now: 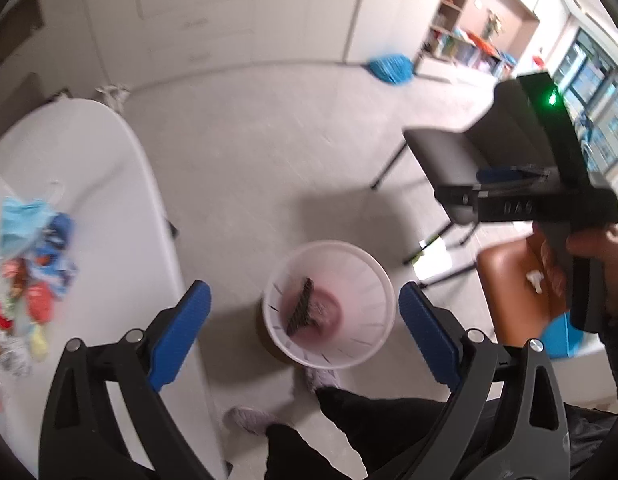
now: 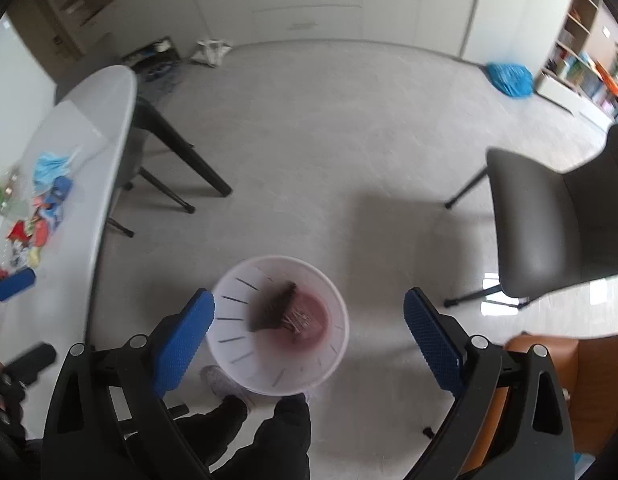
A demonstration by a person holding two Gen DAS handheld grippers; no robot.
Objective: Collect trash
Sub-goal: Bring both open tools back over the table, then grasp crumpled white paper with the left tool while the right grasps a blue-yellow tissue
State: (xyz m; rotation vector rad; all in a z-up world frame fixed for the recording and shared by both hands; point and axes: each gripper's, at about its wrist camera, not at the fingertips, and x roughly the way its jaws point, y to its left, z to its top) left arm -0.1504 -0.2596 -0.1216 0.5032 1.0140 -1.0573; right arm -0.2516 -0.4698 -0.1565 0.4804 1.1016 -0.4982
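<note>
pale grey floor point(image 2: 309, 140) under both grippers, white bin between the worktop and the chairs.

at the left, the white worktop point(image 1: 109, 184) carries a blurred heap of trash point(image 1: 33, 264): a light blue face mask point(image 1: 19, 220) at its far end, then blue, red and yellow wrappers. the left gripper point(image 1: 305, 328) hangs released, its blue fingers point(image 1: 181, 332) spread wide and holding nothing, above the floor beside the worktop's edge. the white bin point(image 1: 329, 304) stands on the floor just past the person's shoes point(image 1: 253, 420), with a dark flat piece point(image 1: 303, 304) leaning inside over a reddish bottom. the right gripper point(image 2: 309, 332) is likewise released and empty, its fingers point(image 2: 433, 336) wide apart over the bin. further right stand a dark grey chair point(image 2: 549, 220) and an orange seat point(image 2: 557, 380).
</note>
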